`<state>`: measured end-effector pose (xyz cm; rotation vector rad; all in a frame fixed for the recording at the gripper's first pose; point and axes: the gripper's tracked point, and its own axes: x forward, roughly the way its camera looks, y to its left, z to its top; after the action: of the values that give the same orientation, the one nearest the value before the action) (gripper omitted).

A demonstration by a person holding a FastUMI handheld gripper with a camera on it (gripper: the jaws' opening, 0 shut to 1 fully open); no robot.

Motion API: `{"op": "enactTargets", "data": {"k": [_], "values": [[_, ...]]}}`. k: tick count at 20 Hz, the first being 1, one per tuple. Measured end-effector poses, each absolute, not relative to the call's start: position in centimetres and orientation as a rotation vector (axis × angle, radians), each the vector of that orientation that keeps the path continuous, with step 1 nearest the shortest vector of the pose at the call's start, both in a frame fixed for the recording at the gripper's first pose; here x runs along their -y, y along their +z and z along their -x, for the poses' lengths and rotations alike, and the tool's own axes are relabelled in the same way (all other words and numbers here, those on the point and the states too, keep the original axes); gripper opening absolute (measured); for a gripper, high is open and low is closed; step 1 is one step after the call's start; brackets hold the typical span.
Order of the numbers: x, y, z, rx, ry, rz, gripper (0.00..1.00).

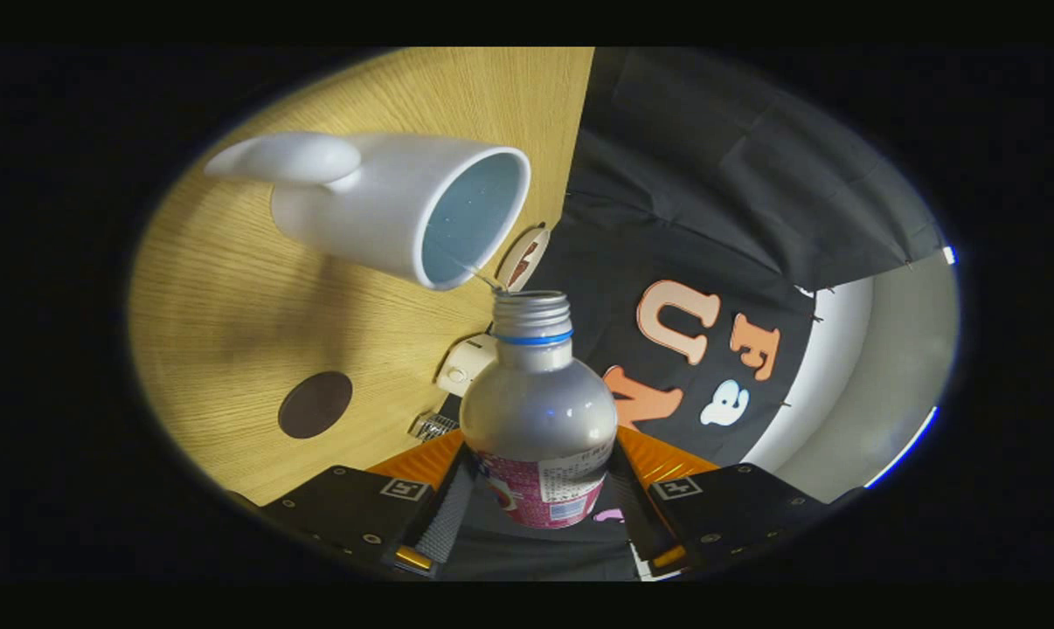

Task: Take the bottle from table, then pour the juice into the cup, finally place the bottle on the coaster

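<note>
The fingers (pixel 540 511) pinch the bottle (pixel 537 419) by its labelled body, its open mouth at the cup (pixel 405 210) rim. Risk: a mouth misaligned with the rim spills juice onto the surface (pixel 230 314).

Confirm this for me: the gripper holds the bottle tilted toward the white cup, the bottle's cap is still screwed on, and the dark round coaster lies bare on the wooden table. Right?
Not quite. The gripper view shows the bottle uncapped, its threaded neck open toward the white cup. The rest holds: the gripper clamps the bottle, and the dark round coaster lies bare on the wooden table.
</note>
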<state>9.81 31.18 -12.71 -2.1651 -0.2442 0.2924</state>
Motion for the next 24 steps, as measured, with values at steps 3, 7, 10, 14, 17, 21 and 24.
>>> {"op": "enactTargets", "data": {"k": [3, 7, 10, 14, 17, 21, 24], "values": [[-31.3, -12.8, -9.9, 0.239, 0.298, 2.169, 0.77], [-31.6, -13.3, -9.6, 0.239, 0.301, 2.185, 0.77], [-32.1, -12.5, -9.3, 0.283, 0.267, 2.242, 0.77], [-32.6, -12.7, -9.5, 0.288, 0.287, 2.251, 0.77], [-32.4, -12.9, -9.5, 0.275, 0.291, 2.254, 0.77], [-31.9, -13.3, -9.6, 0.243, 0.294, 2.225, 0.77], [-31.5, -13.8, -9.6, 0.213, 0.303, 2.199, 0.77]]}}
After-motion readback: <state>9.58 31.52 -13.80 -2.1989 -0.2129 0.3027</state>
